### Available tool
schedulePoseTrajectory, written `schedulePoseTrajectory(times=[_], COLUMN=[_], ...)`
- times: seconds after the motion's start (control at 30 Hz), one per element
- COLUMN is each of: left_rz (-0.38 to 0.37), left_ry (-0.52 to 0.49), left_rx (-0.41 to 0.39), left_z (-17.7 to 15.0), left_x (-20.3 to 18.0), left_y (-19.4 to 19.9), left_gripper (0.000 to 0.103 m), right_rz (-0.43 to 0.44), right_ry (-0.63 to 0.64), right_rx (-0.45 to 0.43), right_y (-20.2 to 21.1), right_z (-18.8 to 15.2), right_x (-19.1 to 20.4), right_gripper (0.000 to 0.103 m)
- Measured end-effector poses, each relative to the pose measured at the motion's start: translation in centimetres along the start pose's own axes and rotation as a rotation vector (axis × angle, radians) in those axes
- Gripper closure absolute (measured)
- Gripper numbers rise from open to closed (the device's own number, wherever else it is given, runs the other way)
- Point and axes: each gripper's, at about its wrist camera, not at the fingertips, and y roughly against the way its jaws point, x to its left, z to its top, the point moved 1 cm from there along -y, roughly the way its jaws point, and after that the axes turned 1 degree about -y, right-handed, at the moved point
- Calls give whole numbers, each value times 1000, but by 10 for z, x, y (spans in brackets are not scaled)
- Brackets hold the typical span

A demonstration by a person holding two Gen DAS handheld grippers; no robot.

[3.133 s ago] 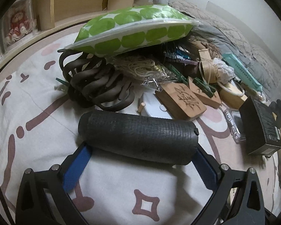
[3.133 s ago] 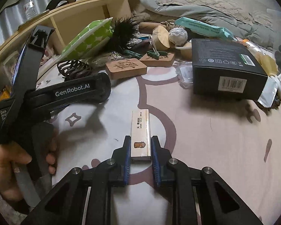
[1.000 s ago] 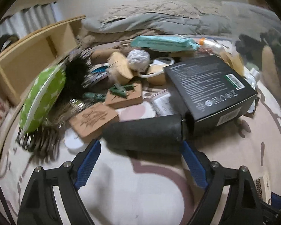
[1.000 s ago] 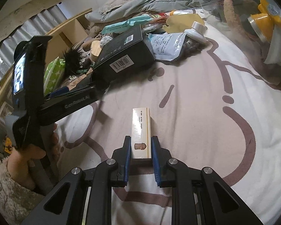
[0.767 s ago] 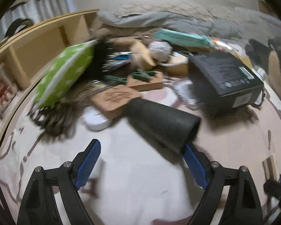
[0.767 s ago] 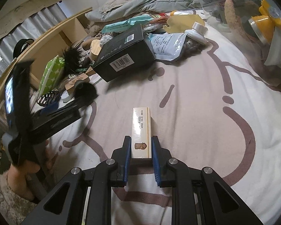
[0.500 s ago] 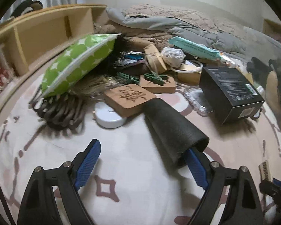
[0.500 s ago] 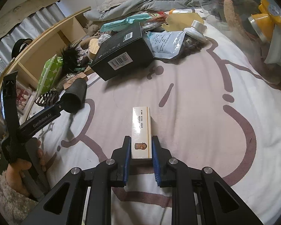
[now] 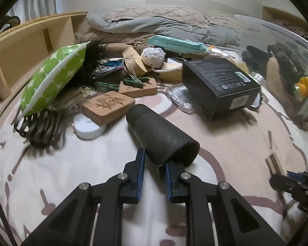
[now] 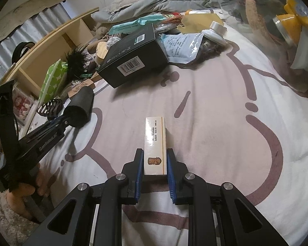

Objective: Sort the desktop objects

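My left gripper (image 9: 154, 160) is shut on the near end of a black foam cylinder (image 9: 162, 136), which points away over the patterned bedspread; it also shows in the right wrist view (image 10: 81, 107) at the left. My right gripper (image 10: 155, 160) is shut on a narrow white and tan box (image 10: 155, 141), held just above the bedspread; this box's end shows in the left wrist view (image 9: 274, 163) at the far right.
A black carton (image 9: 219, 84) lies ahead. Left of it are cork blocks (image 9: 108, 106), a white round case (image 9: 88, 128), a black coiled holder (image 9: 43, 129), a green dotted pouch (image 9: 53, 78) and clutter. A wooden shelf (image 9: 28, 47) stands at left.
My left gripper was open around the black cylinder's length, then turned and shut on its near end. My right gripper kept its hold on the narrow box and barely moved.
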Motion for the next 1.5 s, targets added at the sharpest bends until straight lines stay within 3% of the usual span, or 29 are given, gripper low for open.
schedulePoseTrajectory(times=[0.47, 0.77, 0.83, 0.9, 1.17, 1.23, 1.27, 1.3, 1.37, 1.5], left_rz=[-105, -82, -63, -38, -5, 1, -9, -14, -14, -44], left_ry=[12, -27, -27, -16, 5, 23, 37, 45, 59, 76], left_rx=[42, 2, -2, -12, -12, -7, -6, -4, -11, 3], left_z=[-39, -40, -36, -33, -16, -12, -11, -10, -12, -21], left_x=[-17, -24, -23, -19, -12, -10, -9, -8, -6, 1], left_y=[40, 49, 47, 45, 23, 17, 14, 13, 14, 22], left_gripper=[94, 93, 81, 56, 54, 58, 72, 79, 80, 91], right_rz=[-13, -26, -23, -23, -27, -20, 1, 67, 152, -6], right_ry=[20, 41, 38, 37, 48, 48, 49, 58, 107, 296], right_rx=[-58, -87, -91, -93, -110, -116, -116, -113, -95, -83], right_y=[2, 2, 2, 2, 3, 3, 3, 3, 3, -7], right_z=[-6, -9, -9, -9, -11, -12, -12, -11, -12, -27], right_x=[3, 5, 5, 5, 6, 6, 7, 10, 21, 52], right_gripper=[81, 81, 81, 81, 81, 74, 56, 25, 0, 0])
